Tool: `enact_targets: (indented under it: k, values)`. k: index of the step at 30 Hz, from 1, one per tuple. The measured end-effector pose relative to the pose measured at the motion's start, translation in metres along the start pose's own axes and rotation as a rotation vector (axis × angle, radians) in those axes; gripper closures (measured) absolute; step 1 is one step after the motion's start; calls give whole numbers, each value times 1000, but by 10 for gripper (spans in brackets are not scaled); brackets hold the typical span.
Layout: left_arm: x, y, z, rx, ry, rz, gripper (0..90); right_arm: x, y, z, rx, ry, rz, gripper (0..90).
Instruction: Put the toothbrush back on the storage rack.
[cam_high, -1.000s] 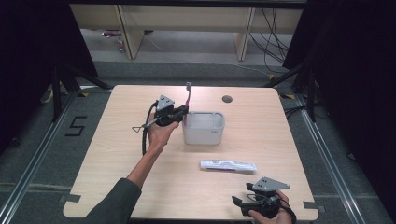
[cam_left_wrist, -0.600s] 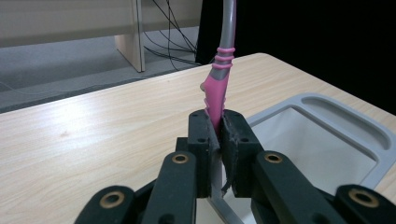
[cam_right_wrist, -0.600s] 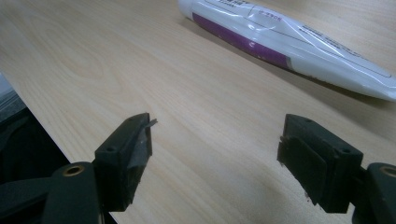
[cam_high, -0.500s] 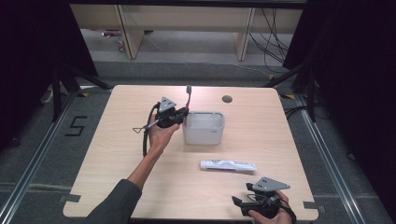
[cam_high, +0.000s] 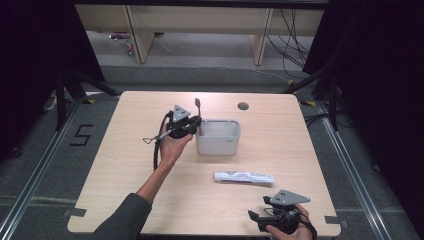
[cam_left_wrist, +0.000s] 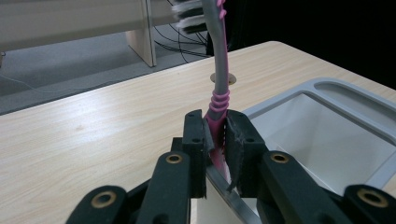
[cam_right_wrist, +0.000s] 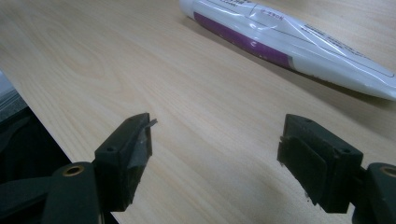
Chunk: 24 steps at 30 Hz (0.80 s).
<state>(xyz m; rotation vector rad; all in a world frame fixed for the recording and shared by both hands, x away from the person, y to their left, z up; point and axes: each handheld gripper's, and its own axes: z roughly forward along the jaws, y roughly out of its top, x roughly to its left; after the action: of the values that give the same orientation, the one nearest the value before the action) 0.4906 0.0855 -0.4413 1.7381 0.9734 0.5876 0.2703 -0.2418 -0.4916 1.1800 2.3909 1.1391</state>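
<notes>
A grey and pink toothbrush (cam_high: 197, 106) (cam_left_wrist: 219, 70) stands upright, bristles up, at the left rim of a grey open bin (cam_high: 218, 146) (cam_left_wrist: 359, 95) in the middle of the table. My left gripper (cam_high: 196, 125) (cam_left_wrist: 215, 140) is shut on its pink handle over that rim. Its jaws have just been opening a little, with the handle still between the pads. A white and purple toothpaste tube (cam_high: 244, 177) (cam_right_wrist: 280, 42) lies flat nearer the front. My right gripper (cam_high: 254, 217) (cam_right_wrist: 215, 154) rests open at the front right edge, with bare table between its jaws and the tube just beyond it.
A round cable hole (cam_high: 243, 106) (cam_left_wrist: 229, 79) sits near the table's far edge, behind the bin. Wooden shelving (cam_high: 200, 20) and cables stand on the floor beyond the table. Dark curtains close both sides.
</notes>
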Motion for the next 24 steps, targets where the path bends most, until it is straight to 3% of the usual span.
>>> enact_targets:
  k: [4,15,24]
  values:
    - [0,0,-1,5,5,-5,765,0,0,0,7,1,-1,257]
    - [-2,6,-12,-1,15,-11,529,0,0,0,7,0,-1,257]
    - [0,11,-28,32,10,-25,458,0,1,0,6,3,0,257]
